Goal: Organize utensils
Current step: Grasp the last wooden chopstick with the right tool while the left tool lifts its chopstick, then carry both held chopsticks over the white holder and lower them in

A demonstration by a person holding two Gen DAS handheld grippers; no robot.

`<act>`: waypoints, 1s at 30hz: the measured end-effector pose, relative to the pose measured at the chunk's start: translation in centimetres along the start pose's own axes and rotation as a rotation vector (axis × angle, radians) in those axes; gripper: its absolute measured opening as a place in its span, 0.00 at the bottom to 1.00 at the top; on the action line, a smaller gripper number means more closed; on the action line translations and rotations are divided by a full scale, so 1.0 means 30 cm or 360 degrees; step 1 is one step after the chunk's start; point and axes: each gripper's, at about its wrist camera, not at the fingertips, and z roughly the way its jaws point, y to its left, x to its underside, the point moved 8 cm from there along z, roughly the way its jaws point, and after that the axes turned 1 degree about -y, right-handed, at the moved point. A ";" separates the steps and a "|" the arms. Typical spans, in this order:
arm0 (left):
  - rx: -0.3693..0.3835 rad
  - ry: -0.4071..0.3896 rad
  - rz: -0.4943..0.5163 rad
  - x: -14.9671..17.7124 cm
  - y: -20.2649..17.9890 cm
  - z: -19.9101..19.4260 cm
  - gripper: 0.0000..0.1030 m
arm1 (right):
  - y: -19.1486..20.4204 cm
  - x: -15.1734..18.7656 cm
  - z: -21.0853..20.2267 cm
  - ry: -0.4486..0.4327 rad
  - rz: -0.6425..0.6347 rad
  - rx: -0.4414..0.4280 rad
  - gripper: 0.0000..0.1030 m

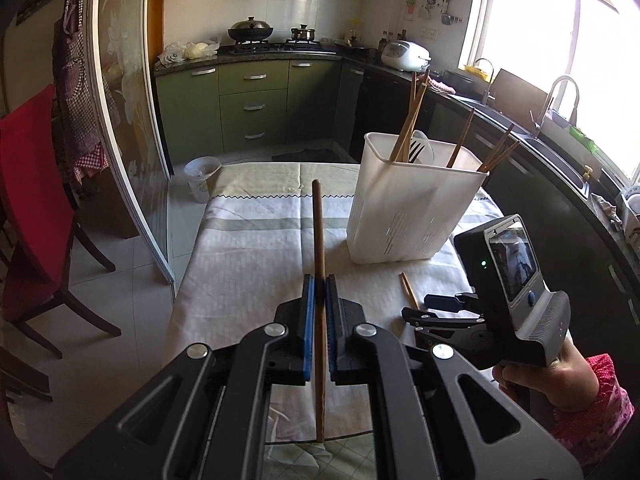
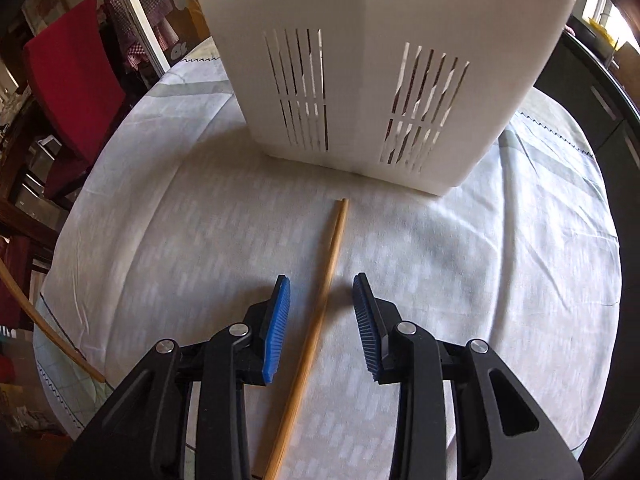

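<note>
My left gripper (image 1: 319, 280) is shut on a brown chopstick (image 1: 318, 232) and holds it above the table, pointing forward. A white slotted utensil holder (image 1: 408, 208) stands ahead to the right with several chopsticks (image 1: 412, 120) and a dark spatula (image 1: 416, 148) in it. My right gripper (image 2: 321, 280) is open, low over the table, with a light wooden chopstick (image 2: 320, 312) lying on the cloth between its blue pads (image 2: 276, 328). The holder (image 2: 372, 68) stands just beyond that chopstick's tip. The right gripper also shows in the left wrist view (image 1: 436, 308), beside the lying chopstick (image 1: 409, 290).
The table wears a pale striped cloth (image 1: 248, 248). A red chair (image 1: 32, 200) stands at the left and a white bin (image 1: 202, 178) on the floor beyond the table. Dark counters with a sink (image 1: 552, 148) run along the right. A curved wooden stick (image 2: 48, 332) shows at the left edge.
</note>
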 end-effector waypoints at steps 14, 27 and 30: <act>0.0028 -0.0018 0.0028 0.005 -0.020 -0.034 0.05 | 0.016 -0.051 -0.145 -0.0166 0.0095 -0.0189 0.06; 0.0042 -0.0059 0.0072 -0.020 -0.061 -0.092 0.05 | -0.055 -0.013 -0.557 -0.0607 0.0127 -0.0284 0.06; 0.0049 -0.0061 0.0079 -0.023 -0.074 -0.098 0.05 | -0.101 0.023 -0.643 -0.0657 0.0120 -0.0284 0.06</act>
